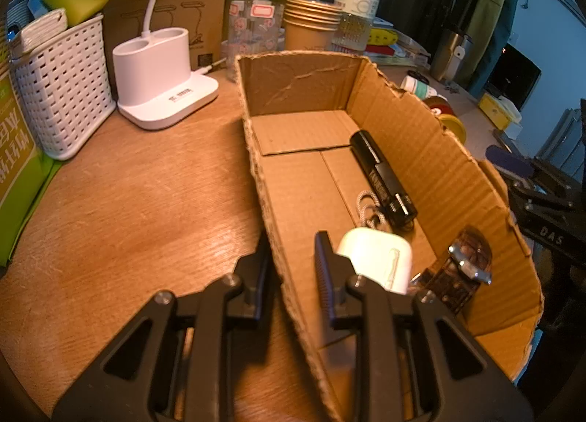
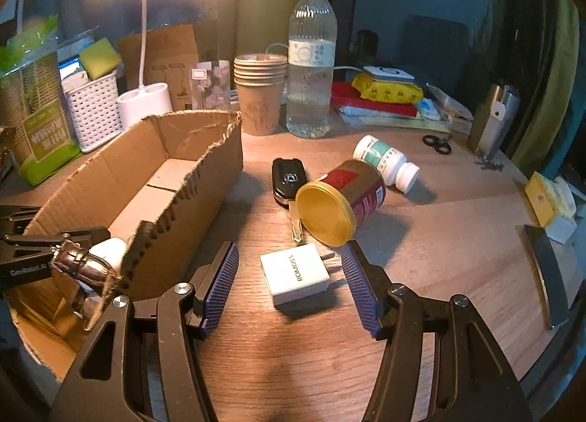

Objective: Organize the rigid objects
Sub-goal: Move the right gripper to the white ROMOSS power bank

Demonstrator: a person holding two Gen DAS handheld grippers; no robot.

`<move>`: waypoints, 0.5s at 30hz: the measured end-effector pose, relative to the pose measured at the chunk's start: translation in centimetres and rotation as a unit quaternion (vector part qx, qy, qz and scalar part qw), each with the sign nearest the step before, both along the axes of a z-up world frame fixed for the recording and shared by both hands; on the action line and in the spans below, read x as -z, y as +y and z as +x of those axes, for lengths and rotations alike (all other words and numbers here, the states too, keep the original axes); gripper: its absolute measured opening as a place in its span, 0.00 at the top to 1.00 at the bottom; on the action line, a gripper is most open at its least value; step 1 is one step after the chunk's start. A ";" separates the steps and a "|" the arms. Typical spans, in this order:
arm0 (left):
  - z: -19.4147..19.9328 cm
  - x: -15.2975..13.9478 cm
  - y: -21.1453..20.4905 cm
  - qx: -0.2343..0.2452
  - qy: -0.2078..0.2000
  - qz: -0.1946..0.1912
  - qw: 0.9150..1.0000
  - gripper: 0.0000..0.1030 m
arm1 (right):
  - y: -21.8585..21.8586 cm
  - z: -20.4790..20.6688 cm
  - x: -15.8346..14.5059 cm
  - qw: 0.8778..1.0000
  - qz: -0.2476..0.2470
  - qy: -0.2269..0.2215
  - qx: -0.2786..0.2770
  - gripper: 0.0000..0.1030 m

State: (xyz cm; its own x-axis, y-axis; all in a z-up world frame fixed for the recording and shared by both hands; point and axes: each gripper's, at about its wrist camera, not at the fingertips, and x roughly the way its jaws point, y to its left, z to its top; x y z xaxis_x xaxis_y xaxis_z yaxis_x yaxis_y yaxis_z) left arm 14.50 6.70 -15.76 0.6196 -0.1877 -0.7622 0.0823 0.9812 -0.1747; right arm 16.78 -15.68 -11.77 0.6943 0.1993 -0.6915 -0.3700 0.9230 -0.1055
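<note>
The wooden table [image 2: 421, 239] carries the open-topped cardboard box [image 1: 421, 151], its cut walls ragged along the top. The left gripper [image 1: 291, 257] is clenched onto the box's near side wall — one finger outside, one inside, the cardboard pinched between them. Inside the box lie a black flashlight [image 1: 381, 180] with a cord loop along the far wall, a white earbud case [image 1: 377, 261] just beside the inner finger, and a wristwatch [image 1: 465, 268] with a dark strap leaning against the far wall.

The right gripper [image 2: 289, 282] stands about half open, its ribbed blue pads [image 2: 219, 286] on either side of a white charger [image 2: 296, 273] and clear of it; nothing is grasped. The charger is a flat square block marked ROMOSS, lying on the table with its two metal prongs pointing toward the right pad. Just beyond it lies a tipped red jar [image 2: 344, 202] with its yellow lid facing the camera, partly over a black car key [image 2: 287, 180] — and past those, a white pill bottle [image 2: 386, 162] on its side.
</note>
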 end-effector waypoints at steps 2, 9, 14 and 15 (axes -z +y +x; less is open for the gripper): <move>0.0 0.0 0.0 0.000 0.000 0.000 1.000 0.76 | -0.1 0.2 0.3 1.000 -0.001 0.005 0.002 0.35; 0.0 0.0 0.0 0.000 0.000 0.000 1.000 0.76 | -0.4 0.9 1.2 1.000 -0.001 0.021 0.007 0.32; 0.0 0.0 0.0 0.000 0.000 0.000 1.000 0.76 | -0.3 1.5 2.2 0.999 -0.004 0.037 0.005 0.32; 0.0 0.0 0.0 0.000 0.000 0.000 1.000 0.76 | -0.2 1.6 2.3 0.999 -0.005 0.039 0.006 0.32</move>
State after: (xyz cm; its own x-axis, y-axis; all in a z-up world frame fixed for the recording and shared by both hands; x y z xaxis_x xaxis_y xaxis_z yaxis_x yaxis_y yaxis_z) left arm 14.50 6.70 -15.75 0.6195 -0.1876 -0.7622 0.0822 0.9812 -0.1747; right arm 18.37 -15.88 -14.11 0.6409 0.1852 -0.7450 -0.3671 0.9262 -0.0856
